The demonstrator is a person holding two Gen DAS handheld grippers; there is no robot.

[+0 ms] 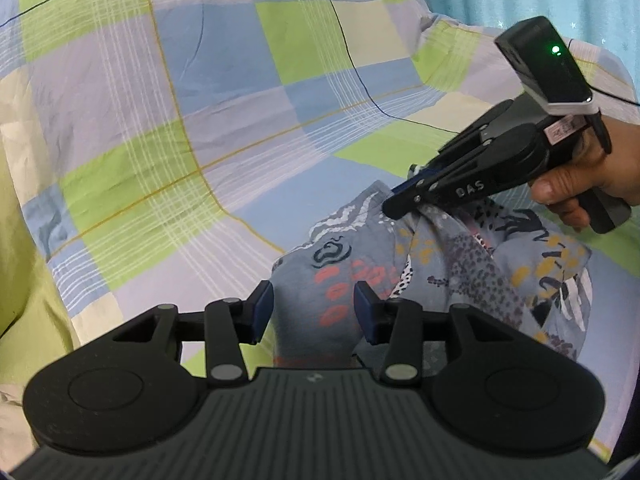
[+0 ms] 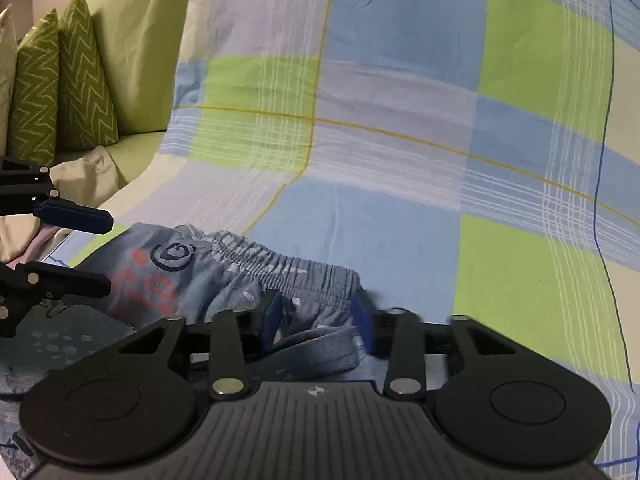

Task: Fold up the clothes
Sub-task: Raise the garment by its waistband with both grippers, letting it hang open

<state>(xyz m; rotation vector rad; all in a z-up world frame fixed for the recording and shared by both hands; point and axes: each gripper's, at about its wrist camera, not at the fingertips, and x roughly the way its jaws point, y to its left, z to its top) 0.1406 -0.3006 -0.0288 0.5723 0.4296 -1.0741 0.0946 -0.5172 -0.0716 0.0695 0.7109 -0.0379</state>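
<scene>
Your left gripper (image 1: 314, 312) straddles, unclenched, the soft, limp patterned shorts (image 2: 224, 276) lying mid-bedsheet (image 1: 160, 120), while your right gripper (image 2: 320, 326) pinches their elastic waistband (image 2: 288, 270), the firmest hold.

A: Left gripper (image 1: 314, 312) up close: matte black, ribbed housing, two round discs either side, silver rivets on the linkage bars, blue pads on the jaws.

B: And the right gripper (image 1: 404, 200): same black build, white "DAS" lettering, a dark box on top, green light glowing, thin black cable trailing right.
</scene>
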